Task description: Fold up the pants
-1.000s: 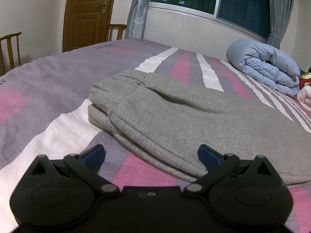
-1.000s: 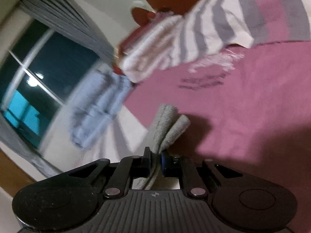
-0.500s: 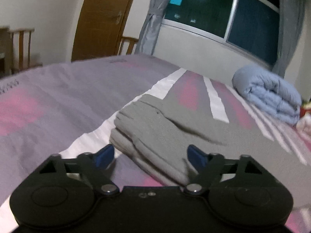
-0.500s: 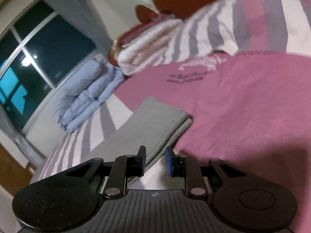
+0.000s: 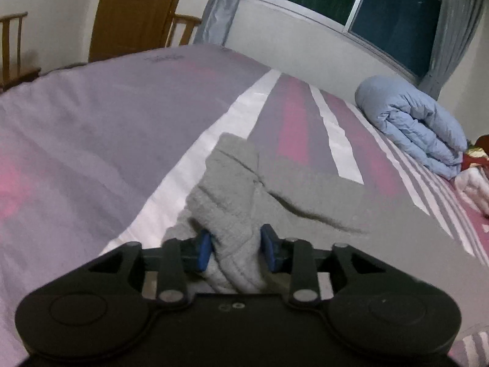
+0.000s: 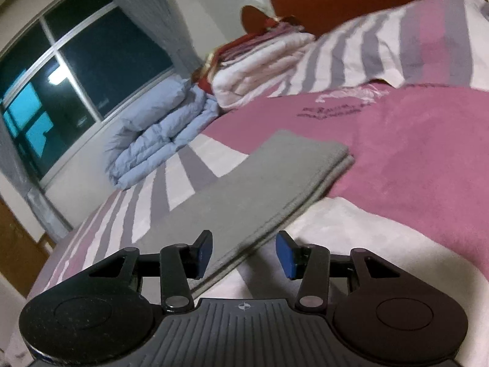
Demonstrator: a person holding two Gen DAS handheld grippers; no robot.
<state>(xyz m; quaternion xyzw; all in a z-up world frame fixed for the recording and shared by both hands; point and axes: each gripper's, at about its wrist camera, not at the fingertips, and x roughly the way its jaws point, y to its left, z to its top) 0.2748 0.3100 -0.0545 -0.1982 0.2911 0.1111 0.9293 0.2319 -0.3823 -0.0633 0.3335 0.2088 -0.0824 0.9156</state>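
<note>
The grey pants (image 5: 305,208) lie folded lengthwise on the striped bedspread (image 5: 91,140). My left gripper (image 5: 236,252) is shut on a thick bunch of the waist end, the grey fabric bulging between its blue pads. In the right wrist view the pants (image 6: 259,183) stretch away flat to their leg end, layers stacked. My right gripper (image 6: 244,253) is open just above the near edge of the pants, one blue pad over the cloth and the other over the white stripe, holding nothing.
A rolled light-blue duvet (image 5: 409,128) lies by the wall under the window; it also shows in the right wrist view (image 6: 159,134). Folded white and red bedding (image 6: 259,58) and a striped pillow (image 6: 397,49) sit at the headboard. Wooden chairs (image 5: 15,52) stand beyond the bed.
My left gripper moved forward onto the waist end and closed on it. My right gripper let go of the leg end, opened wide and drew back; the pants now lie flat.
</note>
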